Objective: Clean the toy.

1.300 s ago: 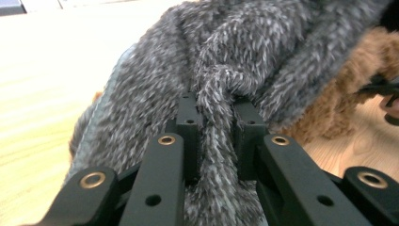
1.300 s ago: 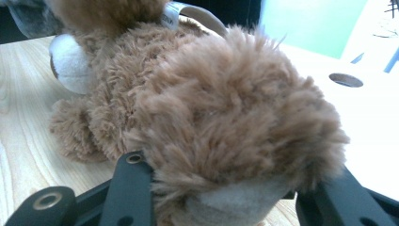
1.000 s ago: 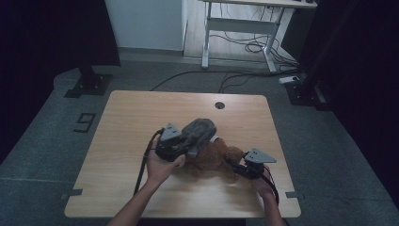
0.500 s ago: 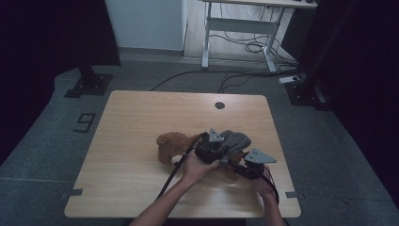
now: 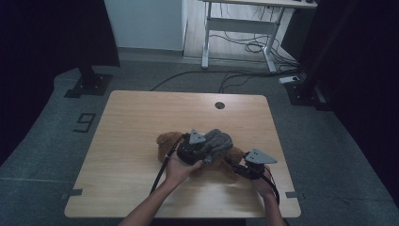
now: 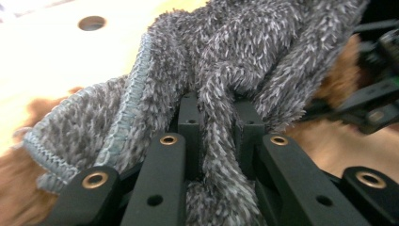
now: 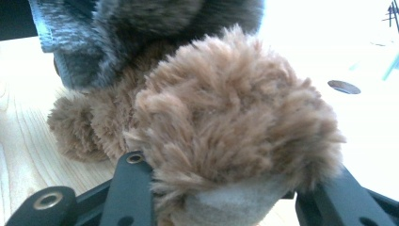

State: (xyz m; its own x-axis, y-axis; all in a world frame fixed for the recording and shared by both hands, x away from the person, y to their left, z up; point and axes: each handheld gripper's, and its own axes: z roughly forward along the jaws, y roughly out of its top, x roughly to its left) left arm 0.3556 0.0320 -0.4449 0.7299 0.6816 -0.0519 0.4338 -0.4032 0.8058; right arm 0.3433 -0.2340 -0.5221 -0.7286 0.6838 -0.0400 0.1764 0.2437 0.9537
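Cloth (image 6: 221, 61), grey fuzzy, clenched in my L gripper (image 5: 201, 151), draped over brown teddy (image 5: 165, 142) mid-frame lower centre. R gripper (image 5: 241, 168) clamps teddy's paw (image 7: 235, 127). Keep paw pinned, pull cloth flat w/o bunching.

Black gripper (image 5: 200, 151) jaws, brass rivets, grey three-cornered plates

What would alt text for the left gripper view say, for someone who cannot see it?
Two black jaws of the left gripper pinch a fold of fuzzy grey cloth with a stitched pale blue hem. Brown plush fur shows beneath it, on a pale wooden table with a round hole.
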